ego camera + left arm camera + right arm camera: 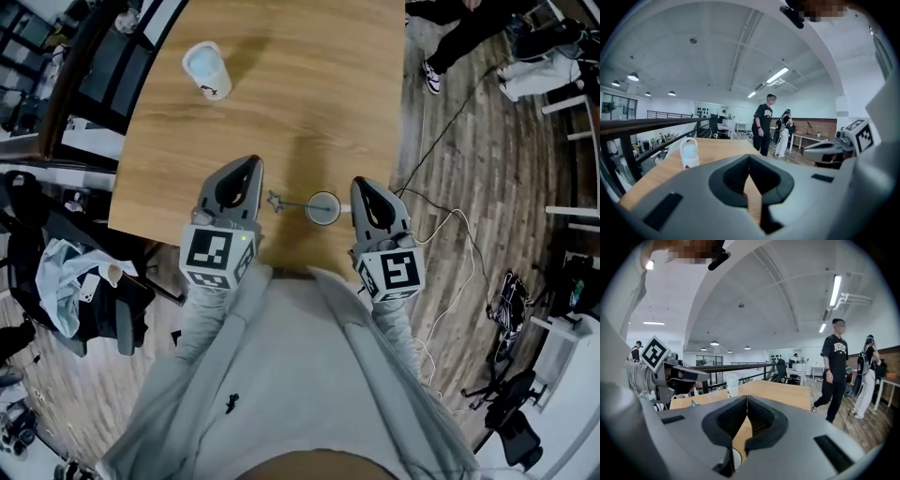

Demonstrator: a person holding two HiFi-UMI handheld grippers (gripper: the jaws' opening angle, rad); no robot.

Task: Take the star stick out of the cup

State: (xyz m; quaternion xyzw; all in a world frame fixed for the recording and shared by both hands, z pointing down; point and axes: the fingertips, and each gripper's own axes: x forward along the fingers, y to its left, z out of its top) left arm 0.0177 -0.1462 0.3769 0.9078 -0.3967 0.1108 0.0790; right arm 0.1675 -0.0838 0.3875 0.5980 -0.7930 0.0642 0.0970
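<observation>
A small white cup (322,208) stands near the front edge of the wooden table (281,103). A thin stick leans out of the cup to the left and ends in a teal star (275,201). My left gripper (250,171) is just left of the star, shut and holding nothing. My right gripper (360,190) is just right of the cup, also shut and holding nothing. In the right gripper view the cup's rim (737,458) shows low between the jaws, and the star (693,403) peeks up at the left. The left gripper view does not show the cup.
A white bottle with a handle (207,69) stands at the table's far left, also seen as the bottle (689,153) and the bottle (732,385). People (764,125) stand beyond the table's far end. A black railing (651,129) runs along the left. Cables (450,234) lie on the floor at right.
</observation>
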